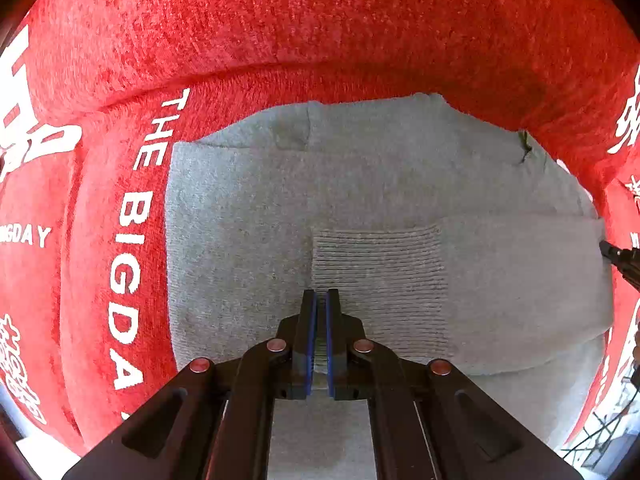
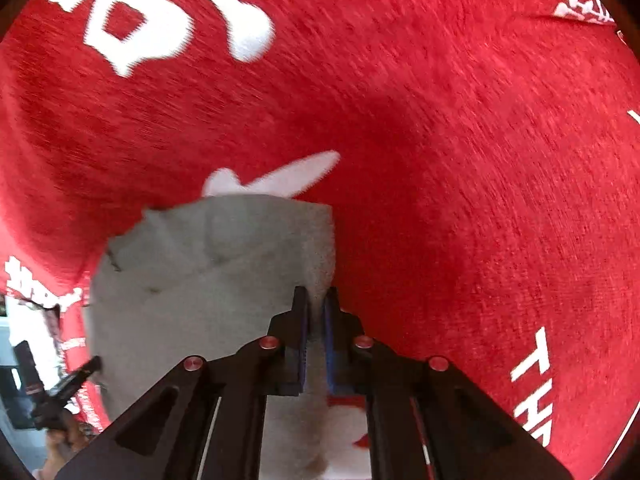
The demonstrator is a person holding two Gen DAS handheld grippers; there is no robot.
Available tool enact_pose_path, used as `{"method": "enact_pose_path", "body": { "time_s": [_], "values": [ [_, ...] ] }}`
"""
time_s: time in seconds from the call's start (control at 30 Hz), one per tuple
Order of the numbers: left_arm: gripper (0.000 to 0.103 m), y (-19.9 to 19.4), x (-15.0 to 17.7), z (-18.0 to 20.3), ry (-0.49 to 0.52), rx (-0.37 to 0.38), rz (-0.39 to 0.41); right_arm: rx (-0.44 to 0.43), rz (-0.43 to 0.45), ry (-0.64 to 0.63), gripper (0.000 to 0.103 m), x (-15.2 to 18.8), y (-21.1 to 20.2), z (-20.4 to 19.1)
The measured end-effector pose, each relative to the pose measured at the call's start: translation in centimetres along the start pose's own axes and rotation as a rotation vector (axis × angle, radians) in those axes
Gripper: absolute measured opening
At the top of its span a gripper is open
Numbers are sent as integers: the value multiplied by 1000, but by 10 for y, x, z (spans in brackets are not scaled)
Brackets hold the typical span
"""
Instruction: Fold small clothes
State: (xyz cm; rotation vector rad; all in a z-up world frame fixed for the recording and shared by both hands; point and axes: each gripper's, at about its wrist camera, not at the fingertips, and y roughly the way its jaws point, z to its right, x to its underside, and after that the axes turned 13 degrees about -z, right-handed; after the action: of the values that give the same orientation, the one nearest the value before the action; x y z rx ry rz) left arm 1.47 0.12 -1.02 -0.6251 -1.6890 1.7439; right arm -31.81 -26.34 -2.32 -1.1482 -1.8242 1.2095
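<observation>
A small grey knitted garment (image 1: 360,208) lies on a red cloth, with a ribbed cuff (image 1: 380,276) folded across its middle. My left gripper (image 1: 321,300) is shut on the garment's near edge, grey fabric pinched between its blue pads. In the right wrist view the same grey garment (image 2: 192,280) is seen from its other side. My right gripper (image 2: 316,300) is shut on its right edge, with fabric between the pads. The right gripper's tip shows at the right edge of the left wrist view (image 1: 620,260). The left gripper shows at lower left of the right wrist view (image 2: 68,388).
A red plush cloth (image 1: 320,32) with white lettering "THE BIGDAY" (image 1: 132,236) covers the surface under and around the garment; it also fills the right wrist view (image 2: 460,160). A pale floor and clutter show past its edge (image 2: 24,344).
</observation>
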Motion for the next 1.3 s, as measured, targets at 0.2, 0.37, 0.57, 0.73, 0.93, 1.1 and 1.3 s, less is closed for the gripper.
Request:
{"method": "enact_pose_path", "body": {
  "time_s": [0.2, 0.37, 0.57, 0.73, 0.93, 1.1, 1.3],
  "values": [
    [5, 2, 7, 4, -7, -26, -11, 57, 1, 38, 9, 11, -14, -2],
    [5, -1, 21, -2, -7, -24, -25, 62, -8, 65, 9, 41, -34, -2],
    [5, -18, 46, 1, 15, -21, -27, 72, -64, 18, 14, 90, -33, -30],
    [5, -28, 65, 9, 14, -89, -33, 31, -116, 22, 14, 121, -27, -52],
    [5, -25, 81, 12, -3, -112, -67, 72, -149, -93, 38, 145, -19, -92],
    [5, -23, 93, 14, -32, -105, -75, 81, -154, -161, 47, 155, -17, -114],
    [5, -15, 100, 17, -54, -72, -105, 90, -166, -196, 61, 157, -12, -123]
  ]
}}
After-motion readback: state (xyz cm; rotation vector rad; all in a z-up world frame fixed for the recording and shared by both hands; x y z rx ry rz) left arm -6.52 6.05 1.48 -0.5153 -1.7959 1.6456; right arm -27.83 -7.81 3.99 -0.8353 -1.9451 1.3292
